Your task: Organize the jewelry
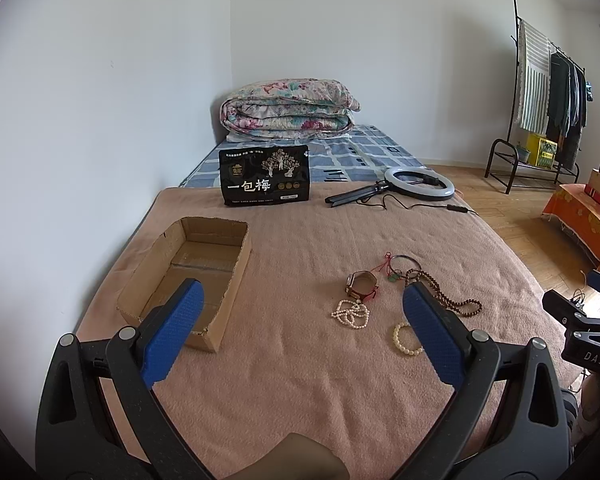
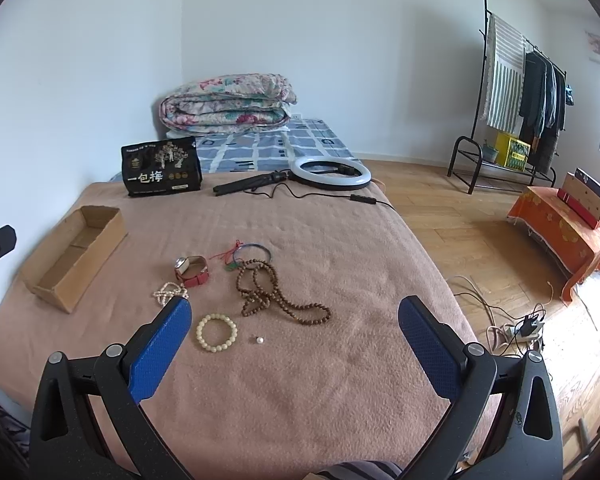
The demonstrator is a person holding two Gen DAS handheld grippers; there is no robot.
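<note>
A bed covered by a salmon-pink blanket (image 2: pixel 300 380) fills the lower half of both views. On it, at the left of the right wrist view, lies an open, shallow brown cardboard box (image 2: pixel 76 254); in the left wrist view it sits at centre left, and nothing shows inside it. Judging by that, the organizing has not begun and every piece is still to be moved.

The jewelry lies loose in a cluster at the middle of the blanket, well apart from the box. Largest is a long string of dark brown wooden beads (image 2: pixel 278 294), heaped in loops. Above it is a thin dark bangle (image 2: pixel 252 251) with a red cord beside it. To the left is a wristwatch with a red strap (image 2: pixel 191 271), and below that a knotted strand of small white pearls (image 1: pixel 350 313). Lower still rests a cream beaded bracelet (image 2: pixel 217 332), and just beside it to the right a single loose white pearl (image 2: pixel 260 340).

The left gripper (image 1: pixel 302 330) and the right gripper (image 2: pixel 294 342) both hover over the blanket with blue-padded jaws spread wide, holding nothing.
</note>
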